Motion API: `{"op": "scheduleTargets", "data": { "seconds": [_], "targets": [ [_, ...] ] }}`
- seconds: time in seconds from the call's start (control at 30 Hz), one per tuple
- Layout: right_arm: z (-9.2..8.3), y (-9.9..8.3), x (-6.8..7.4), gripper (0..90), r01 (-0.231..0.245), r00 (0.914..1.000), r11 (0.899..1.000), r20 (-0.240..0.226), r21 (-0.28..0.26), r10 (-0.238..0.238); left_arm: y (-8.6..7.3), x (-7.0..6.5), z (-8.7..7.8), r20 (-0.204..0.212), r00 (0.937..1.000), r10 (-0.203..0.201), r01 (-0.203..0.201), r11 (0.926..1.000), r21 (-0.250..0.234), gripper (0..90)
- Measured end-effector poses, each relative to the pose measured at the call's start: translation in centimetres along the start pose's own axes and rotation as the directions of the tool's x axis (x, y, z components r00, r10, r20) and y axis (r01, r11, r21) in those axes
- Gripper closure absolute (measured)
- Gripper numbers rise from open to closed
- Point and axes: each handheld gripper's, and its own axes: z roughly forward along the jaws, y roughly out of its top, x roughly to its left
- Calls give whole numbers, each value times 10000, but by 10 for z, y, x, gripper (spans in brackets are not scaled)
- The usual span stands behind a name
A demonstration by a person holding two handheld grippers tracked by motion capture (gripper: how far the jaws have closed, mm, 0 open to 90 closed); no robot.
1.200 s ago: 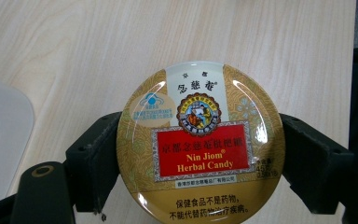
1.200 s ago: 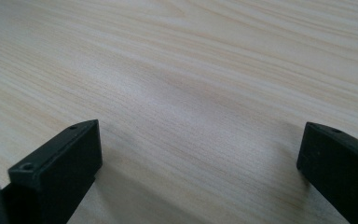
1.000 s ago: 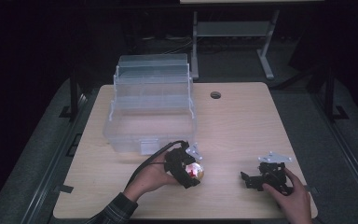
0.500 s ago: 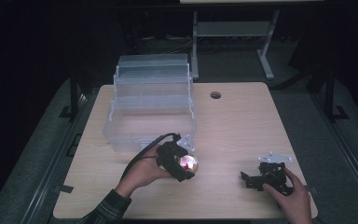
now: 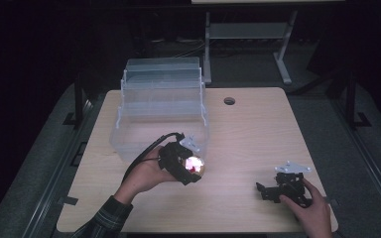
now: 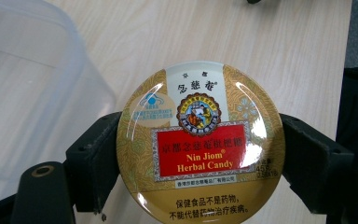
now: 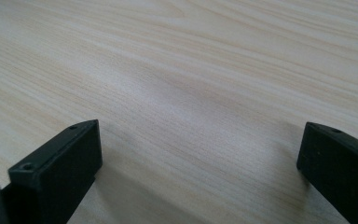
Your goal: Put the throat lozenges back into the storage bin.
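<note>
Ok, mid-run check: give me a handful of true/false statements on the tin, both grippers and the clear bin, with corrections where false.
1. The left gripper is clamped on a round candy tin. True.
2. The tin's label reads "Nin Jiom Herbal Candy". True.
3. The right gripper holds a second tin. False: its jaws stand wide apart with bare table between them.
4. The tin is lying inside the clear plastic bin. False: it is held in the gripper in front of the bin's near edge.
5. The right gripper sits near the table's front right corner, under the person's hand. True.
</note>
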Motion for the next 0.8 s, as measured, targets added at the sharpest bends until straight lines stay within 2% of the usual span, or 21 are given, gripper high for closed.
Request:
{"op": "scheduleTargets", "data": {
  "seconds": [0.1, 0.43, 0.7, 0.8],
  "targets": [
    [0, 0, 0, 0, -5, 10000, 10000, 9, -5, 5, 0, 4, -7, -77, 9998, -158, 158, 9998, -93, 198],
    [0, 0, 0, 0, -3, 10000, 10000, 5, -3, 3, 0, 14, -23, -302, 9990, -334, 327, 9991, -252, 198],
    [0, 0, 0, 0, -3, 10000, 10000, 2, -5, 3, -4, 28, -34, -489, 9962, -715, 694, 9967, -426, 198],
    [0, 0, 0, 0, -5, 10000, 10000, 1, -6, 5, -8, 36, -37, -658, 9941, -864, 845, 9959, -324, 198]
  ]
}}
